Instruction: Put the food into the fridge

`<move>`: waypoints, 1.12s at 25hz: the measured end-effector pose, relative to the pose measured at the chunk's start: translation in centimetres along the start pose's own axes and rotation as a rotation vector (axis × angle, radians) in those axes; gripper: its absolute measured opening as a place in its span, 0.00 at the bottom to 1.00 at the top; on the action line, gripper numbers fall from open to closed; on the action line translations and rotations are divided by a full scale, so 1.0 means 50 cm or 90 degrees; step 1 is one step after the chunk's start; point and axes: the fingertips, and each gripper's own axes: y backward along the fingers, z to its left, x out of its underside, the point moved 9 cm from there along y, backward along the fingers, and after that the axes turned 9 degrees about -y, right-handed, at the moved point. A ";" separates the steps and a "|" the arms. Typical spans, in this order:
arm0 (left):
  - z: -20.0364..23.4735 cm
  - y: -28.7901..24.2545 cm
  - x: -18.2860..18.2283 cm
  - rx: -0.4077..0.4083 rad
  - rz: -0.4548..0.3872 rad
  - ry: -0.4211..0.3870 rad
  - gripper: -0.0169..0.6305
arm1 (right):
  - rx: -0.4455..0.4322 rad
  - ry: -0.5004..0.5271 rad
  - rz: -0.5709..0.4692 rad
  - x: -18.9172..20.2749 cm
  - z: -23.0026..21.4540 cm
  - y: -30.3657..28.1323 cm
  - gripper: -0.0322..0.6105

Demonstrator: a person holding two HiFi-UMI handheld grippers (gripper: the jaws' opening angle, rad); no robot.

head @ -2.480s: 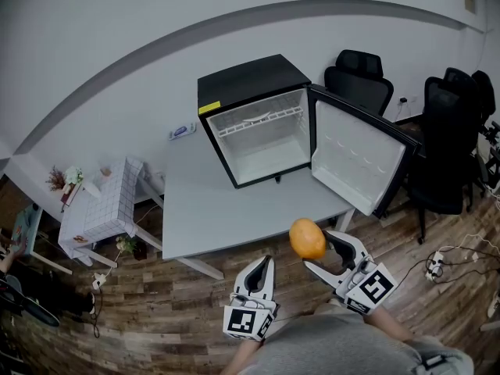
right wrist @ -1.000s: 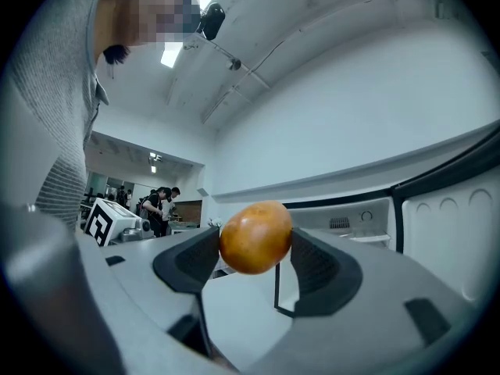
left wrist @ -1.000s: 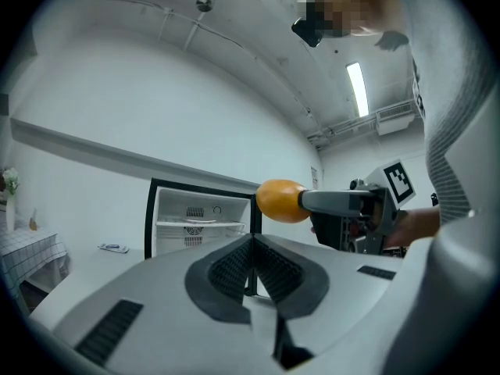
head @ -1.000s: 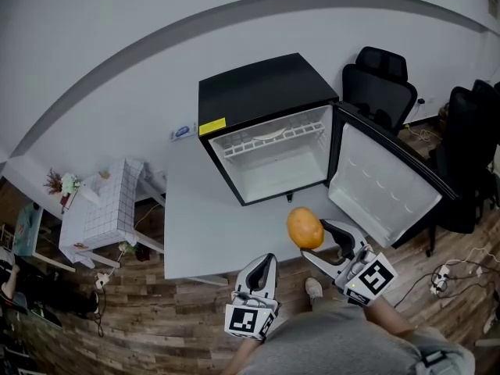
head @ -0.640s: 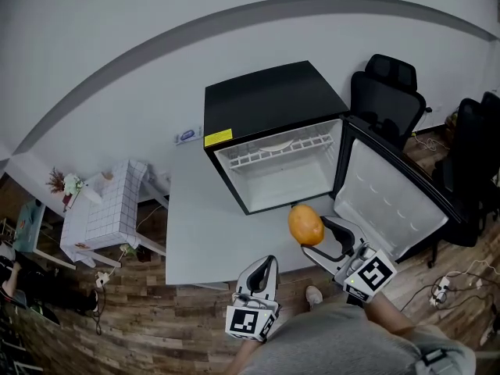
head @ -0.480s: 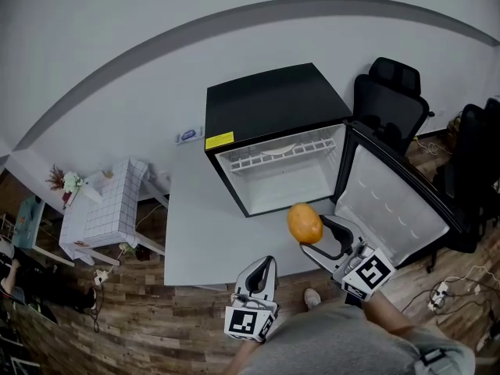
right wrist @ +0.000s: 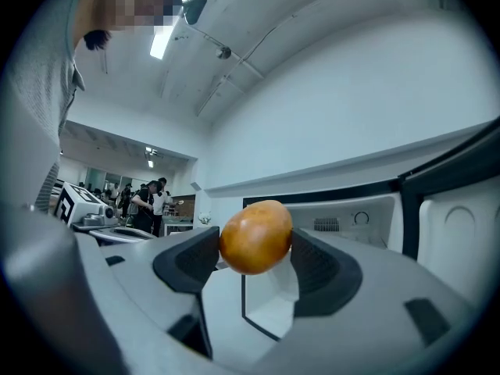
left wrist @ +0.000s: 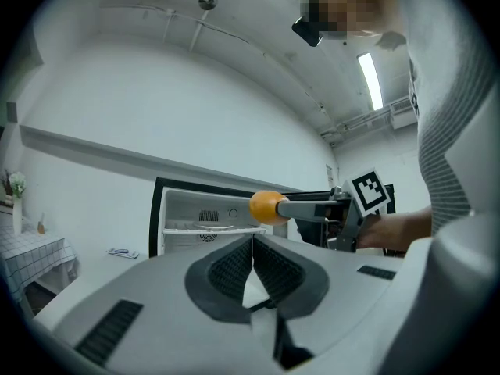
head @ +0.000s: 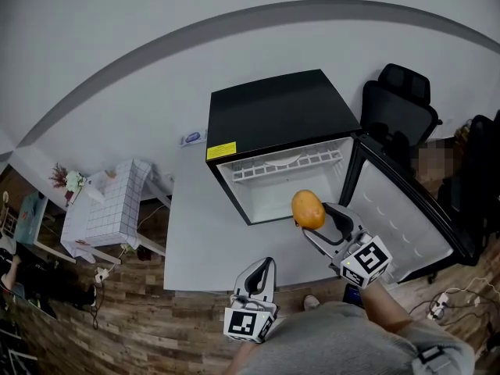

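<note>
An orange-yellow mango (head: pixel 308 208) is clamped between the jaws of my right gripper (head: pixel 320 219), held just in front of the lower edge of the open black mini fridge (head: pixel 275 114). In the right gripper view the mango (right wrist: pixel 256 237) fills the gap between the pads, with the white fridge interior (right wrist: pixel 344 223) behind it. My left gripper (head: pixel 261 275) is shut and empty, low at the table's near edge. From the left gripper view (left wrist: pixel 251 258) the mango (left wrist: pixel 267 207) shows ahead, before the fridge.
The fridge stands on a grey table (head: pixel 203 233) with its door (head: pixel 402 217) swung open to the right. A wire shelf (head: pixel 285 166) sits high inside. Black office chairs (head: pixel 398 112) stand at the right. A small white side table (head: pixel 105 205) is at the left.
My right gripper has carried the mango forward and up, from over the floor near the table's edge to the fridge opening. The left gripper has stayed put.
</note>
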 end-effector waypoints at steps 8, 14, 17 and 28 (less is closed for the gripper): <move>0.015 -0.027 0.017 -0.024 0.017 -0.003 0.05 | 0.003 0.000 0.012 0.009 -0.075 -0.066 0.50; 0.028 -0.056 0.030 -0.043 0.028 0.007 0.05 | 0.010 -0.006 0.038 0.030 -0.127 -0.115 0.50; 0.033 -0.079 0.026 -0.044 0.020 0.003 0.05 | 0.012 -0.004 0.050 0.038 -0.156 -0.150 0.50; 0.036 -0.124 0.027 -0.041 0.006 0.009 0.05 | 0.031 0.003 0.084 0.052 -0.223 -0.246 0.50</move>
